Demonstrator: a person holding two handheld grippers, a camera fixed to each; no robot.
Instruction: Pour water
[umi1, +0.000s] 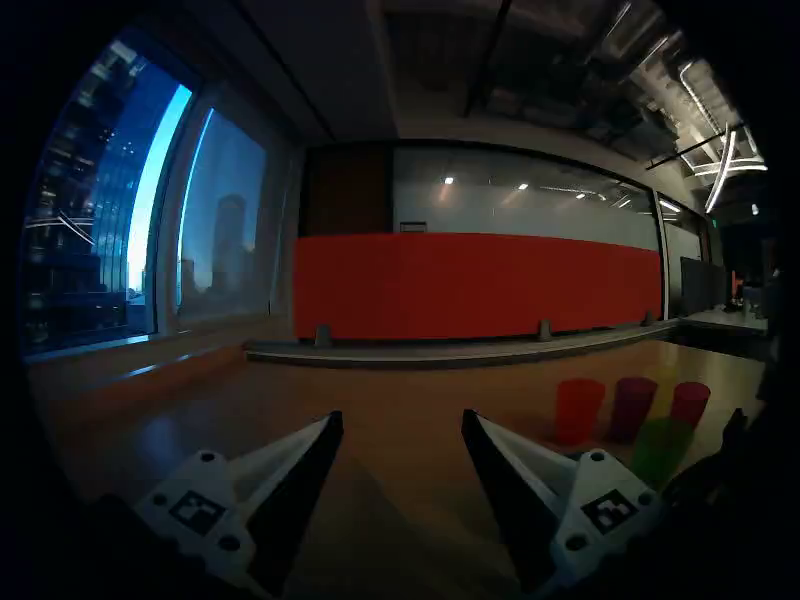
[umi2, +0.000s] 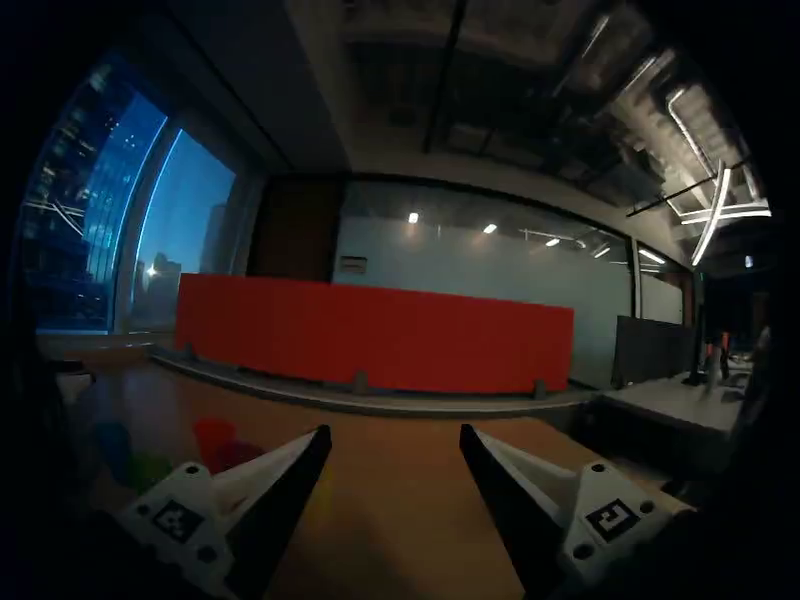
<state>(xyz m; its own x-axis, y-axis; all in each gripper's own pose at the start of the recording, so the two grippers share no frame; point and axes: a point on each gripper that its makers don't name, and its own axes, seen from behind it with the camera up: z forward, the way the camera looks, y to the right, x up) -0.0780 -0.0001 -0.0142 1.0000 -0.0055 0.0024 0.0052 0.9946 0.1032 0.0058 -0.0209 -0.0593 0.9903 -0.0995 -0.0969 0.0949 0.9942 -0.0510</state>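
My left tongs and right tongs are spread, empty; a careless reach may topple the small coloured plastic cups.

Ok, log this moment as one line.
left gripper: open, empty | right gripper: open, empty | cups: grouped on table, untouched | pour: not started

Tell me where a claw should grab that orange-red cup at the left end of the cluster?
Probably around the mid-wall of the orange-red cup, coming in level from its front-left as the left gripper view shows it. It stands upright on the wooden table. The purple cup crowds its right and the green cup stands nearer, so only that side looks open.
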